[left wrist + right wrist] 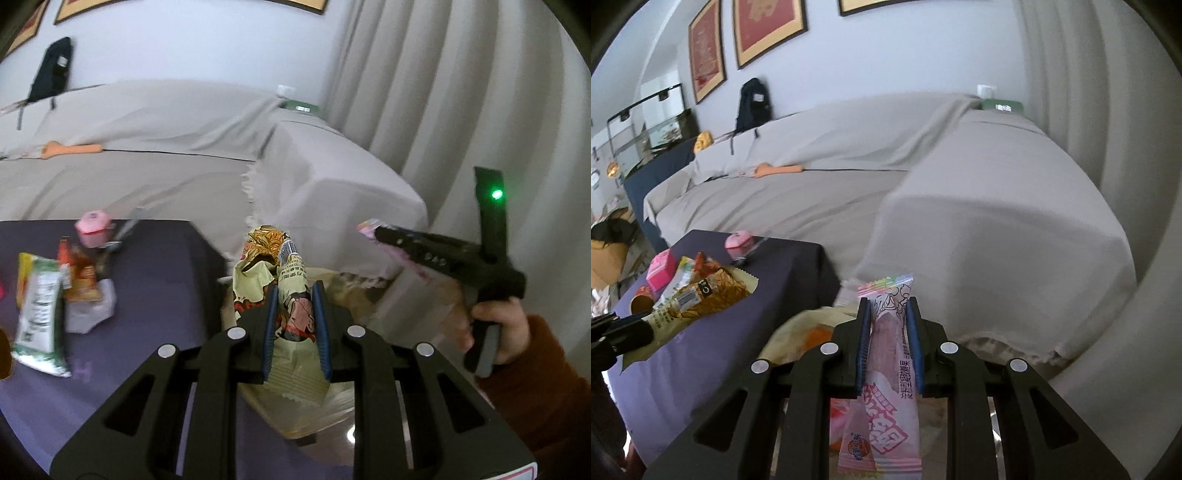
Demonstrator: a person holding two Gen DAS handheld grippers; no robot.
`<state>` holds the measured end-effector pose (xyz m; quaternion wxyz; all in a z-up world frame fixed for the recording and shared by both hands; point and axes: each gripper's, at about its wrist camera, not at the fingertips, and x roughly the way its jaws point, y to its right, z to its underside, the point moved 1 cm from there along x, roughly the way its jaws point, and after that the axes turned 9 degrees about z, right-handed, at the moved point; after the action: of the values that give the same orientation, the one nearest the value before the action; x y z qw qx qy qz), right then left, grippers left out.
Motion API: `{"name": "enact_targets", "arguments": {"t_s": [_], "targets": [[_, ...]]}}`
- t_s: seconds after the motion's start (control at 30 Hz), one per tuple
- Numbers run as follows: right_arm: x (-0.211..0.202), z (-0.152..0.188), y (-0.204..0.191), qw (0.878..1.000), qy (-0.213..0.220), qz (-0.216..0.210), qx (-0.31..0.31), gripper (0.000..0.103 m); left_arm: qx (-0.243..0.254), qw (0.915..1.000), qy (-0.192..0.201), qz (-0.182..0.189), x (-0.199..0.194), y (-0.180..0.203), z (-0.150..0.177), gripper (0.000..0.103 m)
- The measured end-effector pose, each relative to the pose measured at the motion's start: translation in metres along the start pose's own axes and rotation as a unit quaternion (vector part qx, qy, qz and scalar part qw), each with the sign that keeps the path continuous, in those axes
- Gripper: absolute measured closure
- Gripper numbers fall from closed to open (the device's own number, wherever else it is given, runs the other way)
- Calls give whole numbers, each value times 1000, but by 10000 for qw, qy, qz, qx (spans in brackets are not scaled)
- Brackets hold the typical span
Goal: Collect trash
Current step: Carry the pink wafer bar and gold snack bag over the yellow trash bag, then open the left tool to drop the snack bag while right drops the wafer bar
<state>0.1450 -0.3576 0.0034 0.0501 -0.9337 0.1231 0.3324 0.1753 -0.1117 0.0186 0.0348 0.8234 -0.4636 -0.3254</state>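
Observation:
My left gripper [295, 290] is shut on a crumpled yellow and gold snack wrapper [266, 254], which sticks up past the blue pads. It hangs just off the right edge of the purple table [155, 280], over a yellowish plastic bag [332, 402]. My right gripper [887, 301] is shut on a long pink candy wrapper [886, 369]. The same bag [798, 328] lies below it, with orange scraps inside. In the left wrist view the right gripper [376, 230] is off to the right, held by a hand [506, 328]. The left gripper [646, 328] and its wrapper [701, 299] show at the left of the right wrist view.
On the purple table lie a green and white wrapper [40, 314], an orange wrapper [79, 273], white tissue [92, 306], a pink round container [92, 227] and a pink box [661, 273]. A sofa under a grey cover [960, 206] stands behind; curtains [443, 92] hang on the right.

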Motion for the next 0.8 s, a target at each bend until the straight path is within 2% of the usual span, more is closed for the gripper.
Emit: {"name": "enact_targets", "arguments": {"t_s": [0.1,0.27,0.4,0.57,0.7,0.73,0.8], "targets": [[0,6,16,9998,19,42,179,83,12,9995,-153,264,21,8,4,85],[-1,9,33,9995,122,99,256,83,-43,9971,-658,379,66,13,16,85],[2,11,38,9993,275,112,224,83,-96,9930,-1128,332,104,13,25,85],[16,21,44,9993,187,34,313,83,-504,9826,-1784,146,153,-2,48,85],[31,29,52,9990,13,-2,439,83,-548,9790,-1964,-59,170,-11,61,85],[33,32,53,9989,-34,-17,464,83,-513,9797,-1938,-62,170,-11,61,81],[37,36,53,9987,-106,-64,497,83,-487,9813,-1864,-4,164,-9,60,66]]}}
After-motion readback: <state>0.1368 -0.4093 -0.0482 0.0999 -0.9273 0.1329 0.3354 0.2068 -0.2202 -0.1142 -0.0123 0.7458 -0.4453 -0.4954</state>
